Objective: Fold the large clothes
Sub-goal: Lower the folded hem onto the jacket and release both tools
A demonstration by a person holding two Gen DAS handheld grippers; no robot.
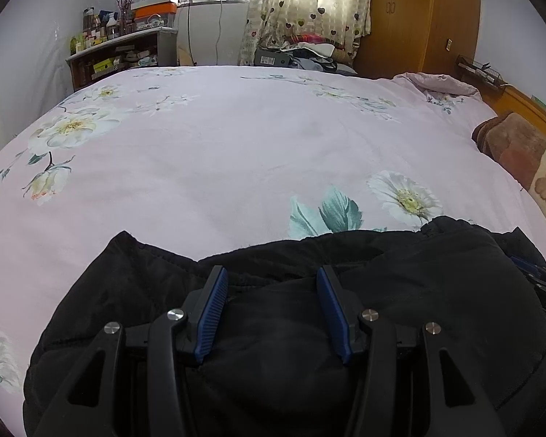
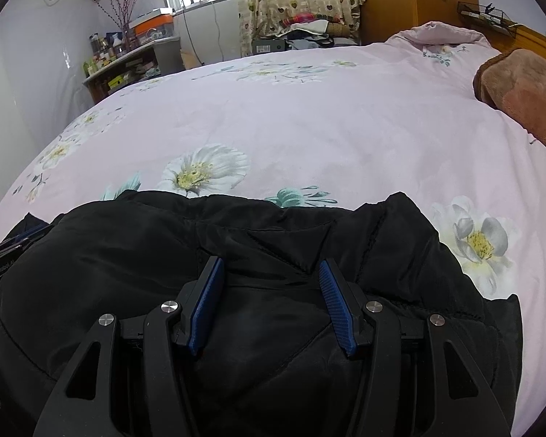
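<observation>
step: smooth fold | black jacket [image 1: 273,327] on bed [image 1: 236,153] | left gripper [image 1: 271,276], right gripper [image 2: 271,269]: jaws spread, pinching nothing | tip: press evenly, align edges

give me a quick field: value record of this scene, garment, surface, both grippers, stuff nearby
garment: black padded jacket, bunched at the near edge of the bed
surface: pink floral bedspread
left gripper: jaws apart over the jacket, pads not pressing on it
right gripper: jaws apart over the jacket, nothing gripped
far right: brown blanket
far left: cluttered shelf
background: heart-print curtain, wooden wardrobe
fold state: not folded flat yet
</observation>
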